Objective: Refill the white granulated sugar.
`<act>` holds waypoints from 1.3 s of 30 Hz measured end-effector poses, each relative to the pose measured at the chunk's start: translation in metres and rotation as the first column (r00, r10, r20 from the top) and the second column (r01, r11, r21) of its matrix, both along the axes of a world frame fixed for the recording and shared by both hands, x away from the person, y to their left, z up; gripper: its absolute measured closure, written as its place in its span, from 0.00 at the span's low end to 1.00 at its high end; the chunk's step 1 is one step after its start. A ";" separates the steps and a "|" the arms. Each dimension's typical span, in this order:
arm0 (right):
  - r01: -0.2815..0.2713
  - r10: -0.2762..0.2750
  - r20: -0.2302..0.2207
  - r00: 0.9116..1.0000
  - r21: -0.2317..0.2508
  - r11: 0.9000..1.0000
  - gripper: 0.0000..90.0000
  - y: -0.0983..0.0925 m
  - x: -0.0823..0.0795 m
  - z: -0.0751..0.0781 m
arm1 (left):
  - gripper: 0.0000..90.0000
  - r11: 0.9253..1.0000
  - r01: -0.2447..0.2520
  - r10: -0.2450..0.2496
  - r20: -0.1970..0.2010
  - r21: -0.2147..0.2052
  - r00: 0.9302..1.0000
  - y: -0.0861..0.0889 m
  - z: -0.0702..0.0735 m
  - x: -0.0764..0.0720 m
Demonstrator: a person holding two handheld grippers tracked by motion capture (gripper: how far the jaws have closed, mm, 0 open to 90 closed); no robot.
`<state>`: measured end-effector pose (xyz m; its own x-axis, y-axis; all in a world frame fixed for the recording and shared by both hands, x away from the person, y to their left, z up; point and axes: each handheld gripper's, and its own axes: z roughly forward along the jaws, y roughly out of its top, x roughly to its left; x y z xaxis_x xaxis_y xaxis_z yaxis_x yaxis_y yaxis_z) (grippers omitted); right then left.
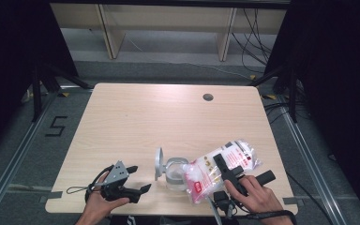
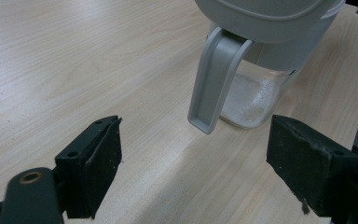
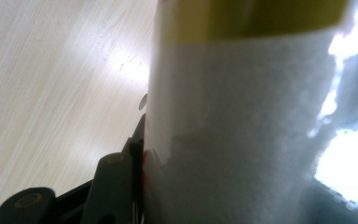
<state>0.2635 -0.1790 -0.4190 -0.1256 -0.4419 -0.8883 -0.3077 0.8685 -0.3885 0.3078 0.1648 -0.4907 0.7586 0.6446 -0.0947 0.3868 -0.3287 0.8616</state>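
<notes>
A recording lab or test studio: one bare wooden table (image 1: 136,122) stands between black curtains (image 1: 337,70) and tripod legs (image 1: 40,86). Loose cables (image 1: 258,37) trail across the grey floor, where a taped number marker (image 1: 56,126) sits

Both hands low at the near table edge

The left hand (image 1: 97,202) holds the left gripper (image 1: 138,179) level, jaws spread wide with nothing between them. The right hand (image 1: 258,194) grips the right gripper (image 1: 225,165), pointed away from the person, its jaws clamped on a bag (image 1: 215,168).
</notes>
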 end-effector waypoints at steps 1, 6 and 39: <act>-0.010 0.010 0.001 1.000 -0.010 1.000 0.61 0.000 0.001 0.001 | 0.19 1.000 0.001 -0.001 0.000 0.001 1.000 0.000 0.000 0.000; 0.005 -0.005 0.000 1.000 0.003 1.000 0.62 -0.001 0.000 0.000 | 0.19 1.000 0.017 -0.017 0.015 0.016 1.000 0.001 0.001 0.001; -0.006 0.006 0.016 1.000 -0.014 1.000 0.62 -0.001 -0.002 0.003 | 0.20 1.000 0.011 -0.011 0.002 0.013 1.000 0.000 0.000 0.000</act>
